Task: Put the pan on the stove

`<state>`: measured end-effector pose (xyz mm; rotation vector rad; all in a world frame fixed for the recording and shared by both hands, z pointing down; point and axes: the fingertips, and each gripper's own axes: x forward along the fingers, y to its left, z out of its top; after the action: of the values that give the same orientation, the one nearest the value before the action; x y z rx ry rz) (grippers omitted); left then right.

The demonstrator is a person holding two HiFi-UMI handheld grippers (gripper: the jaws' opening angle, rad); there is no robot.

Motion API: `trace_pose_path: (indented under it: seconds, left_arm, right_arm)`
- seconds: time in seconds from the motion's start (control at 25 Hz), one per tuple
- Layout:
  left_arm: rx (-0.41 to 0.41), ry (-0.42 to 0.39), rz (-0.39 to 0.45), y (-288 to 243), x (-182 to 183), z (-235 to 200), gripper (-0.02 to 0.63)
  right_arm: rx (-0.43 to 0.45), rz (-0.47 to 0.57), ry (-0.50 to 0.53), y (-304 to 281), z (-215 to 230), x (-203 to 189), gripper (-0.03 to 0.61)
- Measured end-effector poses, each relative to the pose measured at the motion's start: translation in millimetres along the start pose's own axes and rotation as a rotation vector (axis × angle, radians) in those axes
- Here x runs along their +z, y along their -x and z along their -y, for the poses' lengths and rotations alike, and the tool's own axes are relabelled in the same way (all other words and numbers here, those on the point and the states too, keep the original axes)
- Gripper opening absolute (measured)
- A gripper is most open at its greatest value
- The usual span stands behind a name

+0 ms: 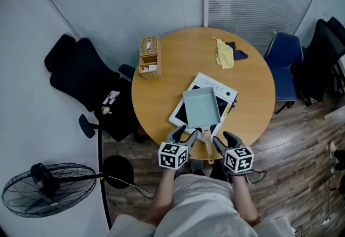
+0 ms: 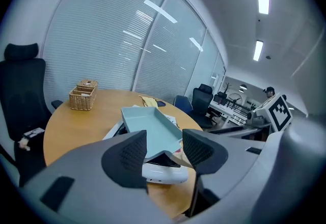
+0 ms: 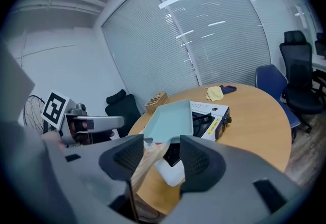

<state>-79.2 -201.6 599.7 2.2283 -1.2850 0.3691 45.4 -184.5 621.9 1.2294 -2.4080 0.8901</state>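
left claw (image 1: 185,134) and right claw (image 1: 222,140) gape, empty. pan (image 1: 201,105) looks seated on the stove (image 1: 222,90) ahead; back away without nudging its handle (image 1: 208,147).

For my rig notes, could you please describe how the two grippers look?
The left gripper and right gripper are both grey, with dark textured pads and a white cube bearing black square markers. The person wears a light-coloured top.

No readable words, brands or numbers anywhere. Only black-and-white square markers on the cubes of the left tongs (image 1: 183,136) and right tongs (image 1: 222,140). Yellow label (image 3: 222,125) on the stove (image 3: 211,112) too small to read.
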Motion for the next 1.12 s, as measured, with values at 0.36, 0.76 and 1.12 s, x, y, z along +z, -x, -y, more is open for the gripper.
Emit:
trace_pose_path:
  seconds: [0.36,0.76,1.12]
  left_arm:
    - [-0.003,0.014,0.011,-2.7,-0.7,-0.2,0.155]
    - [0.054,-0.033,0.009,0.9,2.0,-12.3,0.045]
    - [-0.039,-0.009,-0.025,-4.8,-1.3,-1.4,0.028]
  right_arm:
    - [-0.021,-0.008,0.051,-3.1,-6.9,0.5,0.190]
    - [-0.043,0.029,0.054,-6.1,-4.7,10.7,0.109]
    - [-0.069,0.043,0.053,-7.5,5.8,16.9,0.077]
